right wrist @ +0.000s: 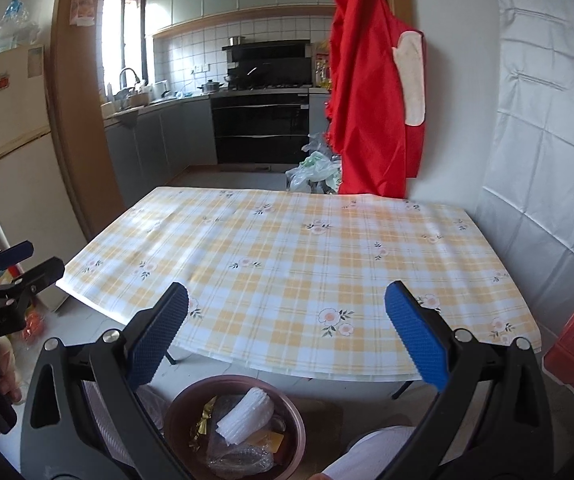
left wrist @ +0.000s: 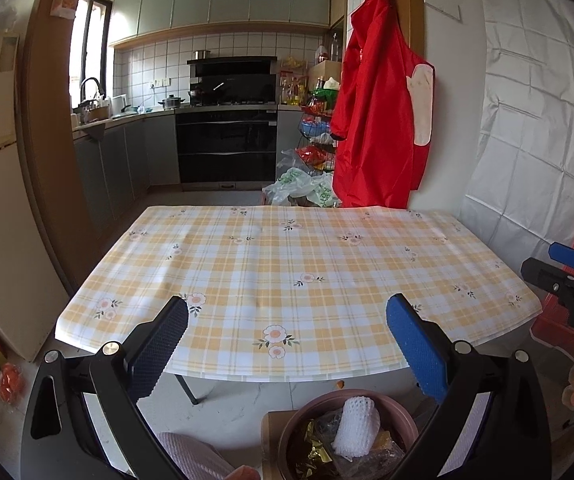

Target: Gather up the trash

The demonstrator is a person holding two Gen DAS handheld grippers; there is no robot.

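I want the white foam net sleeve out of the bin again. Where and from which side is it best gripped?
Grip the white foam net sleeve across its middle, coming straight down from above. It lies tilted on top of the other trash in the pink bin, with its long sides exposed, and the bin's wall blocks any sideways approach. The open right hand-held gripper probably suits; its jaws stand apart above it.

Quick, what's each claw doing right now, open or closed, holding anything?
Left claw: open, holding nothing, above the yellow checked floral tablecloth.
Right claw: open, holding nothing, above the same tablecloth.
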